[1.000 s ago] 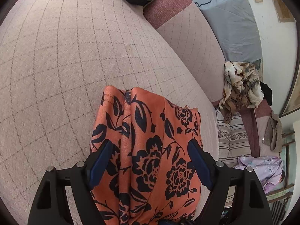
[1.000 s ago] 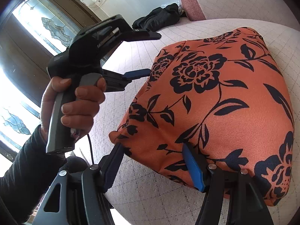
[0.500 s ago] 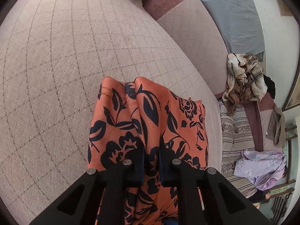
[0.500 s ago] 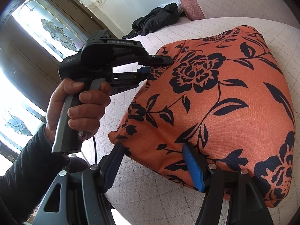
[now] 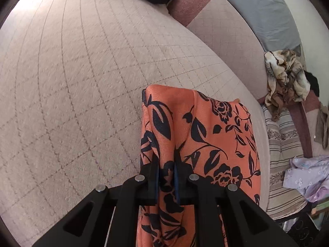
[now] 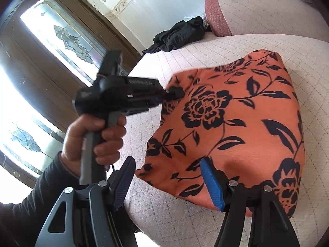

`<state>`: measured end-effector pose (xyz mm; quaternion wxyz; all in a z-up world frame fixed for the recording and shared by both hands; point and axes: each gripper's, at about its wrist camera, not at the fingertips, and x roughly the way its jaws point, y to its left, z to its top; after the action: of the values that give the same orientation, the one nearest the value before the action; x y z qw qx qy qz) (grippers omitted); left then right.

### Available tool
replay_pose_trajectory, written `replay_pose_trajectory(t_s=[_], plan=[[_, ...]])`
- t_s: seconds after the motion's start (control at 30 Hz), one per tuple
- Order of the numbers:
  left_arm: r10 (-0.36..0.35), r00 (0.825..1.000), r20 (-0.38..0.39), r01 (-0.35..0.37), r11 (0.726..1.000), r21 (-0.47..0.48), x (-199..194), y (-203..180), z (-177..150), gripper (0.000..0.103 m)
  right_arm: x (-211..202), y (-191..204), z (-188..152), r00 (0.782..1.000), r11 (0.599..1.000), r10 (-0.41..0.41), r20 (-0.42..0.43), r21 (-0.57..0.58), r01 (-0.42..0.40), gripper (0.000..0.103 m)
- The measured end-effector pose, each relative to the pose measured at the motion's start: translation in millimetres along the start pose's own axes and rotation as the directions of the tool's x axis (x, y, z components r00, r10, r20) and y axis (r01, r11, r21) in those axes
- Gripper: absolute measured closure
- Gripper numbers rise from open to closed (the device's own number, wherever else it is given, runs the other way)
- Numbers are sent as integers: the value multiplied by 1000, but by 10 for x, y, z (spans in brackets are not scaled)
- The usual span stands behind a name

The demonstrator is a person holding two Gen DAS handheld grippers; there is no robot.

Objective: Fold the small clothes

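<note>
An orange cloth with black flowers [image 5: 207, 127] lies on the quilted pink bed cover [image 5: 72, 82]. My left gripper [image 5: 167, 164] is shut on a pinched fold at its near edge. In the right wrist view the same cloth [image 6: 236, 123] spreads out, and the left gripper [image 6: 172, 91], held by a hand [image 6: 96, 135], grips its far left corner, which stands raised. My right gripper [image 6: 167, 160] is open just above the cloth's near left corner. Its right finger [image 6: 211, 183] overlaps the cloth's edge, and the pads do not press on it.
A black garment [image 6: 178, 35] lies at the bed's far end beside a pink bolster [image 6: 216, 14]. To the right a patterned heap of clothes [image 5: 285, 78] and a lilac garment [image 5: 308, 175] lie on a striped surface. A glazed wooden door [image 6: 61, 41] stands on the left.
The left gripper's jaws went from wide open around the cloth's edge to shut on a fold of it. That corner is now lifted. The right gripper rose slightly and stayed open.
</note>
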<state>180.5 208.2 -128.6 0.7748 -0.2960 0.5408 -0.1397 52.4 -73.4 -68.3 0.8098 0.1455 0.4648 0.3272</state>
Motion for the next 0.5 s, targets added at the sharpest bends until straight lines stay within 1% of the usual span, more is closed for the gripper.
replay_pose_trajectory(t_s=[0.03, 0.07, 0.17, 0.2, 0.27, 0.3, 0.33, 0.37, 0.4, 0.43, 0.47, 0.5], plan=[[-23, 1000, 1, 23, 1000, -14, -1, 39, 18, 90, 6, -31, -4, 1000, 1000, -7, -5, 9, 7, 33], [-21, 1000, -1, 21, 1000, -10, -12, 38, 32, 90, 5, -64, -10, 1000, 1000, -15, -8, 18, 15, 33], [30, 1000, 7, -30, 998, 62, -34, -53, 26, 90, -18, -118, -25, 1000, 999, -18, -7, 39, 18, 33], [34, 999, 8, -34, 997, 66, -34, -53, 23, 90, -29, -126, -20, 1000, 999, -15, -2, 44, 15, 33], [35, 999, 11, -36, 998, 50, -35, -38, 25, 88, -44, -154, 11, 1000, 998, 5, 4, 57, -6, 32], [41, 999, 14, -41, 998, 48, -36, -52, 27, 87, -26, -179, 16, 1000, 997, 25, 0, 69, -25, 29], [52, 998, 18, -53, 997, 51, -56, -84, 11, 86, 34, -215, 19, 999, 995, 50, -14, 84, -49, 28], [72, 997, 31, -74, 996, 56, -90, -137, 10, 82, 107, -278, -4, 998, 993, 58, -39, 103, -54, 28], [100, 994, 55, -103, 993, 62, -158, -198, 5, 81, 163, -354, -42, 997, 990, 44, -63, 133, -35, 28], [125, 988, 89, -131, 989, 68, -266, -237, -15, 81, 181, -415, -92, 996, 985, 56, -68, 166, -44, 28], [138, 982, 126, -148, 986, 77, -387, -302, -49, 80, 165, -448, -105, 996, 980, 77, -54, 186, -66, 28], [130, 979, 156, -145, 985, 92, -512, -372, -96, 80, 138, -463, -105, 995, 977, 90, -40, 199, -80, 28]])
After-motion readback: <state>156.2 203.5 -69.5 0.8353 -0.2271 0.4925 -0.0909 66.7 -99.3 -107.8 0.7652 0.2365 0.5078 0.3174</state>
